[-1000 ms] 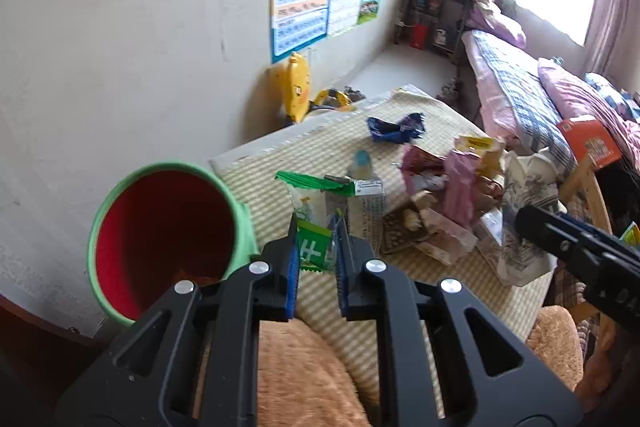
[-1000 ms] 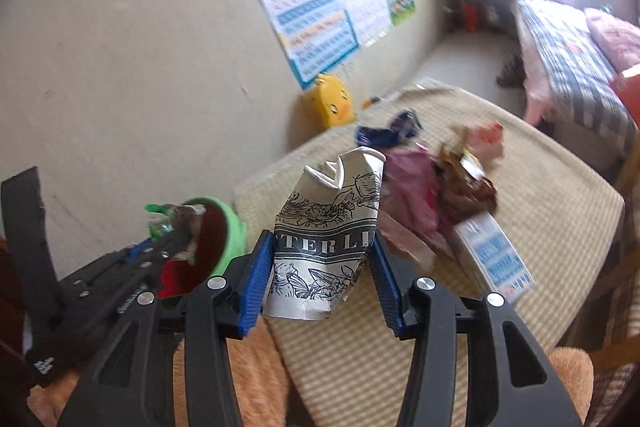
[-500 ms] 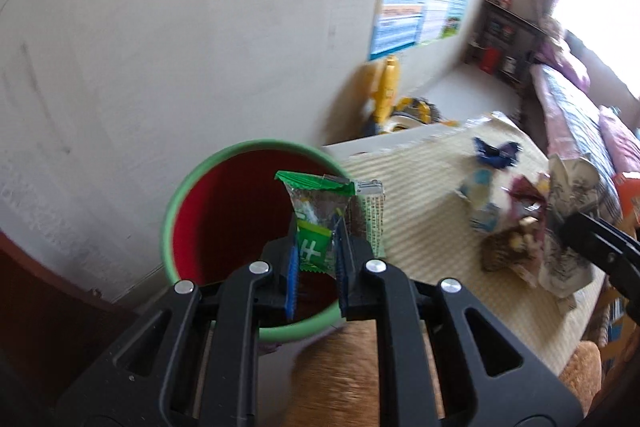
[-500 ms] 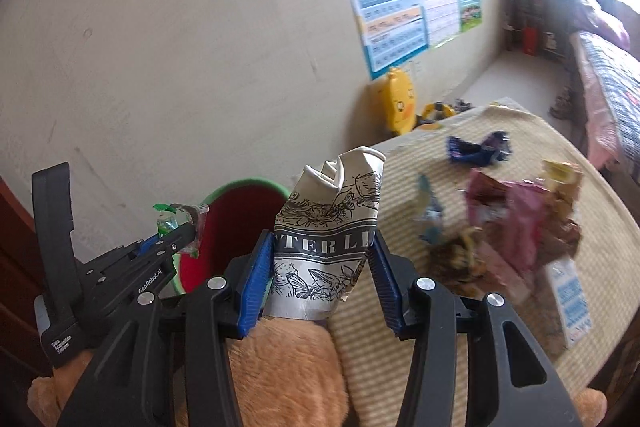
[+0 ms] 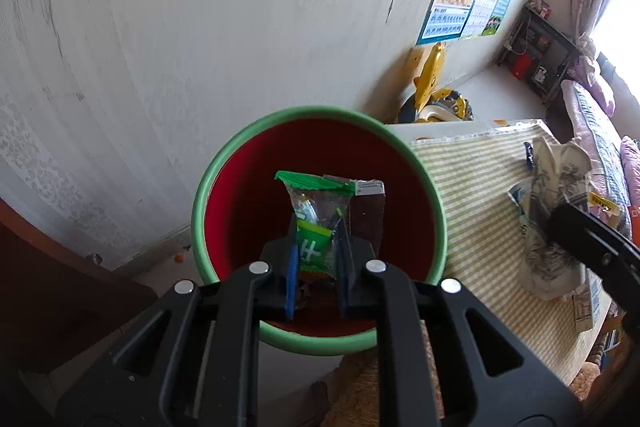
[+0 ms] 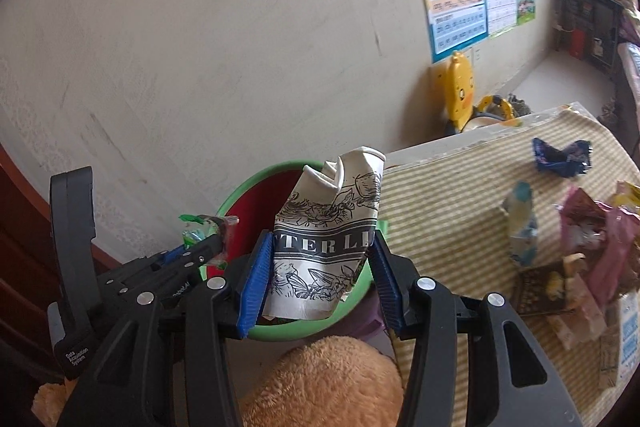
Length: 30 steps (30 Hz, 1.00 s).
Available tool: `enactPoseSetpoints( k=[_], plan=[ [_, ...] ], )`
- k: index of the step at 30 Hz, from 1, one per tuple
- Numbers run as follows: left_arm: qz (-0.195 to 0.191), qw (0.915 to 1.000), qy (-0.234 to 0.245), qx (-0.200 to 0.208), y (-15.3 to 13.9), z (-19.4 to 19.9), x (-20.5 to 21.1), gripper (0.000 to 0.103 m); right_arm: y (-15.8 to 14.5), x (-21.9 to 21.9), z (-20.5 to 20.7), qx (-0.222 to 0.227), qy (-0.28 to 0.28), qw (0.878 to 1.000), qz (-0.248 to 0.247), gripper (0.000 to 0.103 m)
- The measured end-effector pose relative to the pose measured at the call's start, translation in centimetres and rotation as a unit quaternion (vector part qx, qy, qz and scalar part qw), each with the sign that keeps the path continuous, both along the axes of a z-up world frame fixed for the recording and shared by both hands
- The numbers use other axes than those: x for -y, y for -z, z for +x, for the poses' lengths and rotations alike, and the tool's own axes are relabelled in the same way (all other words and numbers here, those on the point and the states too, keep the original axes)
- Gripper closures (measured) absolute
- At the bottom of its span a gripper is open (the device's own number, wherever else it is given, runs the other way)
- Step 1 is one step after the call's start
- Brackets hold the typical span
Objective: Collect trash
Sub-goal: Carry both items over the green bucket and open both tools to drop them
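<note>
Left wrist view: the left claw (image 5: 316, 259) is pinching a green wrapper (image 5: 314, 223) between nearly closed pads, hanging over the mouth of a red bin (image 5: 224, 179) with a green rim. To the right, a crumpled cup (image 5: 554, 195) is showing above the striped desk (image 5: 472, 187).

Right wrist view: the right claw (image 6: 320, 267) is gripping the cup (image 6: 332, 231) about half open — just over the bin (image 6: 256, 199). The left claw (image 6: 212, 247) is sitting beside it. More trash (image 6: 580, 239) is lying on the desk (image 6: 448, 195).
</note>
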<state>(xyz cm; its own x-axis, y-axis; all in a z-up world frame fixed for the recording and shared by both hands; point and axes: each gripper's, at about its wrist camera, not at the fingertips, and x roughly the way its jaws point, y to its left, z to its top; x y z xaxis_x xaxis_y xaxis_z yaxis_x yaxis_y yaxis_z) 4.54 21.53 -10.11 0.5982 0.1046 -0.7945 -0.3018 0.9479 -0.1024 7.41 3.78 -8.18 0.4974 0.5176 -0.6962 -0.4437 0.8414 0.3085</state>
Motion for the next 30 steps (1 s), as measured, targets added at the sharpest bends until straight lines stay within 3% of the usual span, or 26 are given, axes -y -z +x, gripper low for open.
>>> enactPoseSetpoints(
  k=[19, 20, 21, 22, 24, 30],
  plan=[
    [-0.022, 0.9991, -0.017, -0.031, 2.9, 0.8, -1.9, 0.087, 2.5, -2.4, 1.0, -0.027, -0.021, 0.999, -0.004, 0.055],
    [-0.023, 0.9991, -0.021, -0.029, 2.9, 0.8, -2.0, 0.082, 2.5, -2.4, 1.0, -0.027, -0.021, 0.999, -0.003, 0.054],
    [-0.025, 0.9988, -0.028, -0.031, 3.0, 0.8, -2.2, 0.058, 2.5, -2.5, 1.1, -0.026, -0.021, 0.999, -0.003, 0.054],
    [-0.031, 0.9985, -0.036, -0.028, 3.0, 0.7, -2.4, 0.039, 2.5, -2.5, 1.1, -0.026, -0.021, 0.999, -0.002, 0.047],
    [-0.038, 0.9979, -0.049, -0.018, 2.8, 0.4, -2.8, 0.038, 2.3, -2.4, 1.0, -0.018, -0.015, 1.0, 0.001, 0.038],
    [-0.036, 0.998, -0.046, -0.023, 2.7, 0.4, -2.7, 0.038, 2.1, -1.9, 0.8, -0.026, -0.013, 1.0, 0.011, 0.038]
  ],
)
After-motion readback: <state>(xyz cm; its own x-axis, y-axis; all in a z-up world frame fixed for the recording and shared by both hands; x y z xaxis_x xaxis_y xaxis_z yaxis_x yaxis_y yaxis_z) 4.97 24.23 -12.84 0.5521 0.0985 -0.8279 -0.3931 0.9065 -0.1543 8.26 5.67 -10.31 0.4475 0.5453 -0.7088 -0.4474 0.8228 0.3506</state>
